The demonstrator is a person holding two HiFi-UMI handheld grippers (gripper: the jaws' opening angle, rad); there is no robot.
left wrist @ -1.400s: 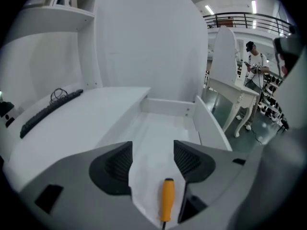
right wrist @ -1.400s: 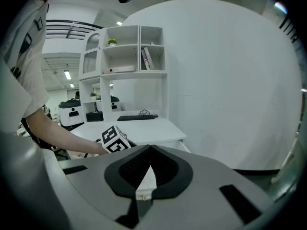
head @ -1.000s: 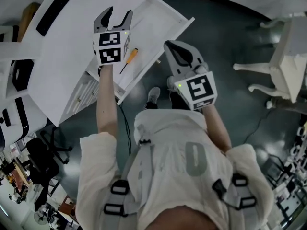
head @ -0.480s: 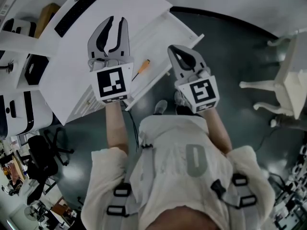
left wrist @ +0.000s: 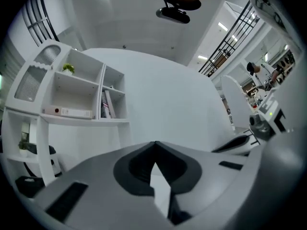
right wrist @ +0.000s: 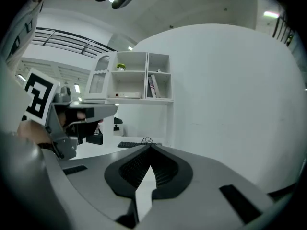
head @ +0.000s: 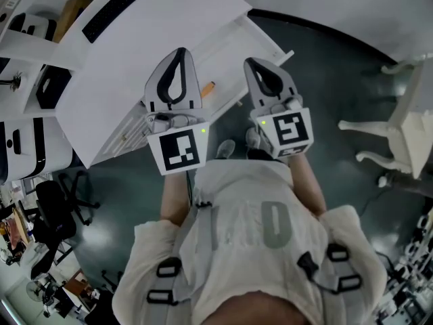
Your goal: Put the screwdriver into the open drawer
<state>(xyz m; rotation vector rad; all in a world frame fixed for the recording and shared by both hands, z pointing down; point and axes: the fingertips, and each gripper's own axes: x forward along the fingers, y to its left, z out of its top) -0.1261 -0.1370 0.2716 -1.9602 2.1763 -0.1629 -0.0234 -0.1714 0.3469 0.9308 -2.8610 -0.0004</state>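
The screwdriver (head: 207,88), with its orange handle showing, lies in the open white drawer (head: 233,49) under the desk (head: 155,32); its shaft is hidden behind my left gripper. My left gripper (head: 179,51) hangs above the drawer's near side, shut and empty. In its own view the left gripper (left wrist: 154,143) points level at a white wall with its tips together. My right gripper (head: 256,62) is beside it on the right, over the drawer's front edge, also shut and empty. The right gripper (right wrist: 149,145) faces the wall and shelves.
A black keyboard (head: 118,9) lies on the desk. A white shelf unit (left wrist: 81,95) stands against the wall, also seen as the shelf unit (right wrist: 139,75). A white chair (head: 406,107) stands at the right, a black office chair (head: 57,212) at the left. Dark floor below.
The left gripper rose from the drawer toward the camera and its jaws went from wide open to shut, empty. The screwdriver stayed in the drawer. The right gripper lifted slightly.
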